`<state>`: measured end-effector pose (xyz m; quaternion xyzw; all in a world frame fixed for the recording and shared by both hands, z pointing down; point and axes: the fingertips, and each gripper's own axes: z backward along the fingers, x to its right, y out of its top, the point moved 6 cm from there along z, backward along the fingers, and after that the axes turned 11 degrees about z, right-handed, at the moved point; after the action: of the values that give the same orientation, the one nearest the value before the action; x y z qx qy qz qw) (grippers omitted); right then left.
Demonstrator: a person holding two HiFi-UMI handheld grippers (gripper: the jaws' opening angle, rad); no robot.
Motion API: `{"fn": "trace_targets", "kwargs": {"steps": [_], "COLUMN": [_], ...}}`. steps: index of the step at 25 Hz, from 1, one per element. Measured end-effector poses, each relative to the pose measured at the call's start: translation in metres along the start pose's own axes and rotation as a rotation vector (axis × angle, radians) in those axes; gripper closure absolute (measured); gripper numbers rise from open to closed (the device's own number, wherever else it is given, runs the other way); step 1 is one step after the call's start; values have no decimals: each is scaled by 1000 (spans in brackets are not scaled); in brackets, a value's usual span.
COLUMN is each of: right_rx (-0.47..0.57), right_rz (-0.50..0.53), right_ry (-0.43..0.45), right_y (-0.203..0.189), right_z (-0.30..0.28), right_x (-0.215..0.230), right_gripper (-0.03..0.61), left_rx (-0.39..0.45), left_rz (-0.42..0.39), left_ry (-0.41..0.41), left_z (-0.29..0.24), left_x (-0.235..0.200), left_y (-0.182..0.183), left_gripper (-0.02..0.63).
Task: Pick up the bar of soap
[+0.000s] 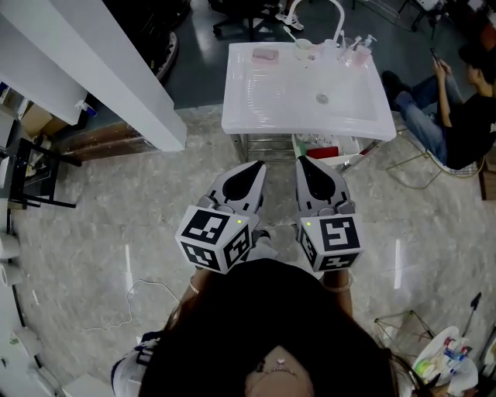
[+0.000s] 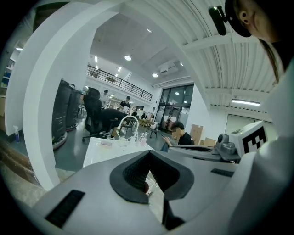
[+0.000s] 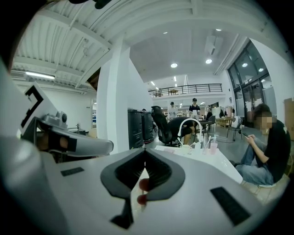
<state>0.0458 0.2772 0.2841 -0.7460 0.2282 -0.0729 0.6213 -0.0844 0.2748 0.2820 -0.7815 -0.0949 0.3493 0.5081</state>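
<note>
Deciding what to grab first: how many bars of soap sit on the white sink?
1: a pink bar of soap lies on the far-left corner of the sink, seen from the head view. Nothing else there looks like a bar; the shelf beneath is mostly hidden.

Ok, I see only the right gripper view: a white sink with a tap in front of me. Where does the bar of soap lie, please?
Observer: The head view shows the pink bar of soap on the back left corner of the sink, left of the faucet.
Operator: And does the left gripper hold something?
Observer: No. In the left gripper view the left gripper has its fingers together, with nothing between them.
Operator: Are we at the sink already?
Observer: Not yet. From above, the left gripper and the right gripper are side by side over the marble floor, short of the sink's near edge.
</note>
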Motion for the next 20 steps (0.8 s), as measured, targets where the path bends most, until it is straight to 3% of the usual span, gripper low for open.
{"fn": "trace_targets", "kwargs": {"steps": [8,20], "right_rx": [-16,-38], "right_rz": [15,-2], "right_ry": [-34,-20], "right_y": [8,0], "right_z": [-33,-50], "right_x": [-3,6], "right_gripper": [571,571], "left_rx": [-12,-38], "left_rz": [4,18], "left_ry": [-28,-25], "left_z": [-12,-31], "left_x": [-31,-44], "left_y": [18,14], "left_gripper": [607,607]}}
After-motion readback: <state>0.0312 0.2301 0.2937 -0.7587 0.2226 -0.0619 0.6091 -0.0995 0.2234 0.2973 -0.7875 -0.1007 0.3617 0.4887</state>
